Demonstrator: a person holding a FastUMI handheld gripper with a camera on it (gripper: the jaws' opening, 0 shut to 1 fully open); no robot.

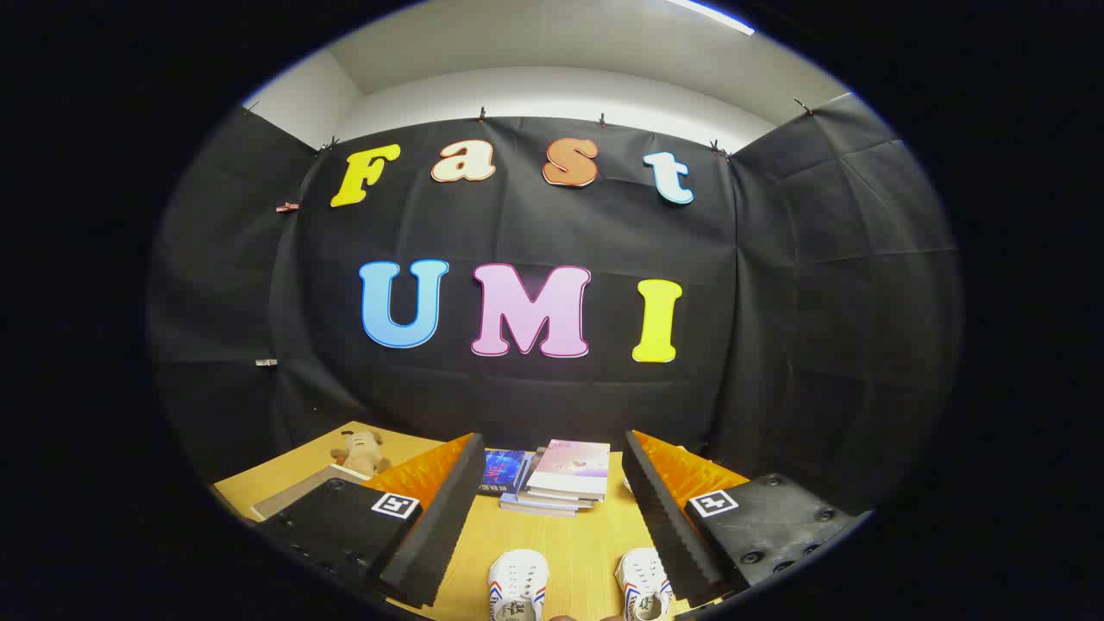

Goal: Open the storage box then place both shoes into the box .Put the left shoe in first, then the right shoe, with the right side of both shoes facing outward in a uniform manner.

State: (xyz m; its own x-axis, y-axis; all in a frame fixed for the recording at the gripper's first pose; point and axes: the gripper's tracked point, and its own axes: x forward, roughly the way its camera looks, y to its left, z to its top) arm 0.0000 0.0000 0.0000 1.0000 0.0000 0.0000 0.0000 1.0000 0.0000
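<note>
gripper [552, 517] is hovering above the wooden table [569, 552], fingers spread wide apart and gripping nothing.

landmark: stack of books [565, 479] lying on the table, toward the booth wall.

- two white shoes with striped sides are sitting on the table on the near side of the book stack, toes pointing toward it. one shoe [517, 586] is lying in the gap between the fingers, slightly toward the left finger; the other shoe [642, 586] is sitting just beside the right finger, partly tucked behind it. they are standing apart from each other, not touching. which is the left shoe and which the right i cannot tell for sure from this angle.
- a dark blue book [503, 470] is lying flat just beside the stack, on its left.
- a small plush toy [362, 450] is sitting well to the left of the stack, beyond the left finger.
- a flat grey board or pad [302, 490] is lying near the plush toy, on the near side of it; too little is showing to name it.

progress, as a judgement: nothing of the task is looking done. both shoes are out on the table and neither is being held. i am not making out the storage box here, so i cannot say whether it is open. everything is remaining: opening the box, placing the left shoe, then the right, right sides facing outward alike.
</note>
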